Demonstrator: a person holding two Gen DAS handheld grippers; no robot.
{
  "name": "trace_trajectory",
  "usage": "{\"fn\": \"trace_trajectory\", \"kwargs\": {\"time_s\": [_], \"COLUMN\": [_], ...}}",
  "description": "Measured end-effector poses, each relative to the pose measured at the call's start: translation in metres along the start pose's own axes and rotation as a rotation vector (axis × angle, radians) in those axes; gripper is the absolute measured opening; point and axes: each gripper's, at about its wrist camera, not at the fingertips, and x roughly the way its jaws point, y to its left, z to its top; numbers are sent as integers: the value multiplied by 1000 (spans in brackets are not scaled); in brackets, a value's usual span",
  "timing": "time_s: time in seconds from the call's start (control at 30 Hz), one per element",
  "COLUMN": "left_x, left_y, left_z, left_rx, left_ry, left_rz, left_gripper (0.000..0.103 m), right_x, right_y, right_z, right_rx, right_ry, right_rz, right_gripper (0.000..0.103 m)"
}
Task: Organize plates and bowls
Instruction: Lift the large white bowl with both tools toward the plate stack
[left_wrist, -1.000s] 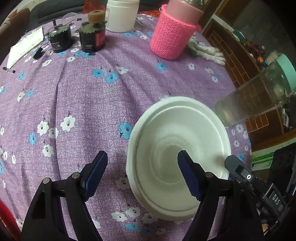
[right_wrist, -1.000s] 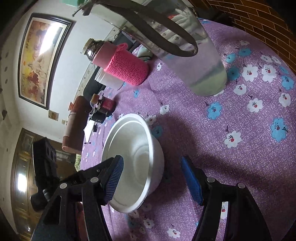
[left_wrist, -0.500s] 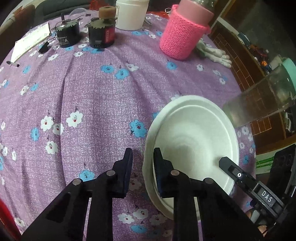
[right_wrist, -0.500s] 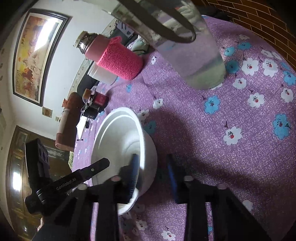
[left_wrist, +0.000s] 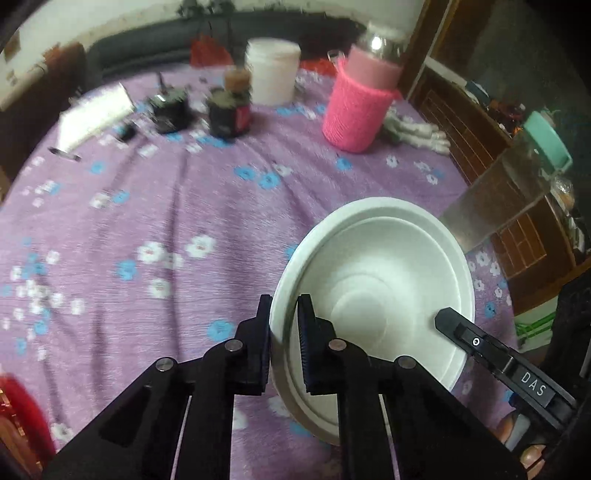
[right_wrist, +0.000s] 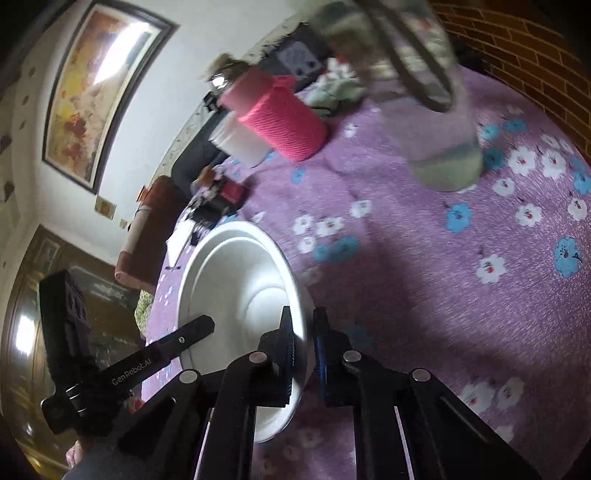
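Observation:
A white bowl (left_wrist: 373, 291) with a smaller white bowl nested inside it is over the purple flowered tablecloth (left_wrist: 177, 221). My left gripper (left_wrist: 284, 321) is shut on the bowl's near left rim. My right gripper (right_wrist: 303, 336) is shut on the opposite rim of the same bowl (right_wrist: 236, 280). Each gripper shows in the other's view: the right one in the left wrist view (left_wrist: 491, 362), the left one in the right wrist view (right_wrist: 133, 369). Both views are motion-blurred and the bowl looks tilted and lifted.
A pink knit-sleeved bottle (left_wrist: 358, 107), a white jar (left_wrist: 271, 72), two dark small jars (left_wrist: 229, 110) and a paper booklet (left_wrist: 96, 114) stand at the far side. A clear water jug with a teal lid (left_wrist: 509, 184) stands right of the bowl. Red object at lower left (left_wrist: 18, 417).
Both grippers went from wide open to shut on opposite rims of the bowl. The views have since tilted up and blurred, and the bowl appears to be rising off the cloth.

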Motion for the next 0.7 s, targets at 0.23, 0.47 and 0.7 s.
{"fn": "trace_trajectory", "kwargs": {"time_s": [0.23, 0.47, 0.7], "left_x": [-40, -62, -79], "left_y": [29, 49, 59], "left_z": [-15, -27, -38], "left_rx": [-24, -53, -59], "left_ry": [-94, -136, -171], "left_rz": [44, 49, 43], "left_gripper": [10, 11, 11], "right_x": [-7, -14, -22], "right_y": [33, 70, 89], "right_z": [-18, -35, -45], "right_rx": [-47, -101, -125], "right_ry": [-1, -17, -26], "right_rz": [70, 96, 98], "right_gripper": [8, 8, 7]}}
